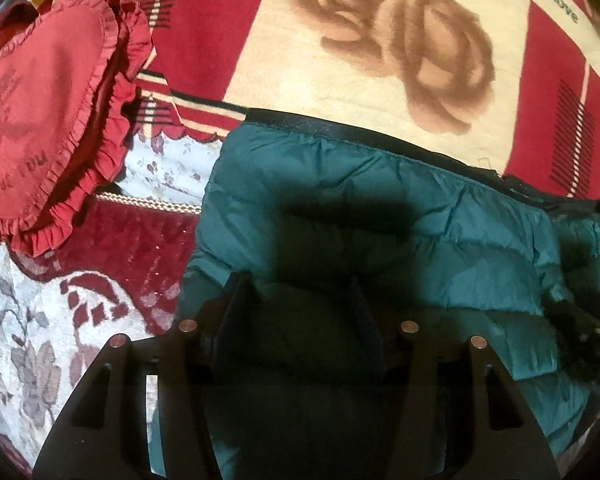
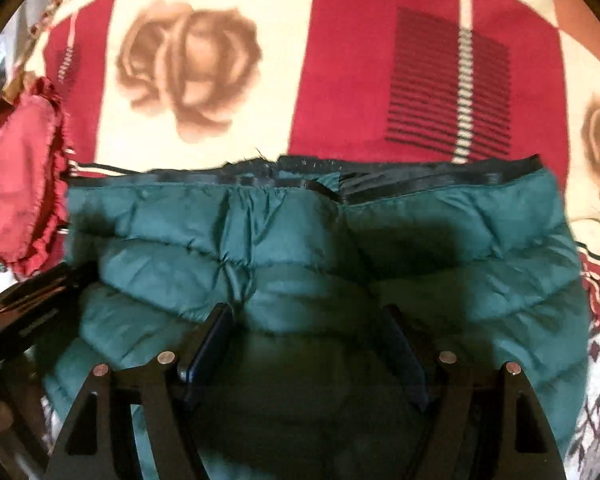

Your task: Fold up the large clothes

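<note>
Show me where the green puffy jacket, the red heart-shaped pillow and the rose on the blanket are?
green puffy jacket (image 2: 300, 248): right wrist view, on a quilted panel.
red heart-shaped pillow (image 1: 40, 112): left wrist view, on its flat face.
rose (image 1: 404, 44): left wrist view, on the brown petals.

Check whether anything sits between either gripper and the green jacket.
Nothing visible does. The left gripper and the right gripper are both open, directly over the green jacket, with only its padded fabric between the fingers. The red heart pillow lies off to the left side on the blanket.
</note>
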Demonstrator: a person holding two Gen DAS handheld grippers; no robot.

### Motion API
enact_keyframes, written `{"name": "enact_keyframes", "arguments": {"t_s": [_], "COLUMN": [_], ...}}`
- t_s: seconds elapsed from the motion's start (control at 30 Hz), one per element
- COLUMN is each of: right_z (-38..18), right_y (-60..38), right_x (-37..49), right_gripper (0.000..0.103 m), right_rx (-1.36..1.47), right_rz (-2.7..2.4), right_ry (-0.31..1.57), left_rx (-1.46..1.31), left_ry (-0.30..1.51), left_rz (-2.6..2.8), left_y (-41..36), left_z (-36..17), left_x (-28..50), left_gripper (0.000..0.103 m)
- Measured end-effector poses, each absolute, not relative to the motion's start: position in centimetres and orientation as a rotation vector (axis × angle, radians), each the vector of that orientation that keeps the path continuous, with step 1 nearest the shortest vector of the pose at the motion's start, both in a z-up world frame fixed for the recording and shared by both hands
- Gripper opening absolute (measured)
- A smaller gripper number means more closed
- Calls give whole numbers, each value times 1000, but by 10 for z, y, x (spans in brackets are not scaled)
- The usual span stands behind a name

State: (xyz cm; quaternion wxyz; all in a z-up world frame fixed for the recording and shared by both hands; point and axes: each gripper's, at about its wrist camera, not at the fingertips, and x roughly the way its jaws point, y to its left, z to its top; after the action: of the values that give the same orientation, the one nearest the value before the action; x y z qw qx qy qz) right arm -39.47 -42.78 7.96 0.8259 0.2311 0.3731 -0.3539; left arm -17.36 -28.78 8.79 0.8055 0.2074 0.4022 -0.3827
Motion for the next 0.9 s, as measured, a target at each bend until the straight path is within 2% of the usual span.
{"name": "enact_keyframes", "arguments": {"t_s": [0.2, 0.4, 0.73, 0.9], "right_z": [99, 81, 48, 48], "right_y": [-419, -433, -449, -447], "right_x": [-441, -474, -468, -468], "right_gripper": [74, 74, 80, 80], "right_rx": [464, 511, 541, 530], "right_rz": [-804, -874, -876, -876], "right_ry": [774, 799, 804, 827], "left_rx": [439, 439, 497, 490], "left_ry": [829, 845, 833, 852], "left_rz": [-872, -886, -890, -887], "left_y": [-271, -269, -282, -284], "left_z": [104, 95, 78, 78], "left_x": [-194, -205, -205, -201], "left_gripper": [54, 54, 56, 62]}}
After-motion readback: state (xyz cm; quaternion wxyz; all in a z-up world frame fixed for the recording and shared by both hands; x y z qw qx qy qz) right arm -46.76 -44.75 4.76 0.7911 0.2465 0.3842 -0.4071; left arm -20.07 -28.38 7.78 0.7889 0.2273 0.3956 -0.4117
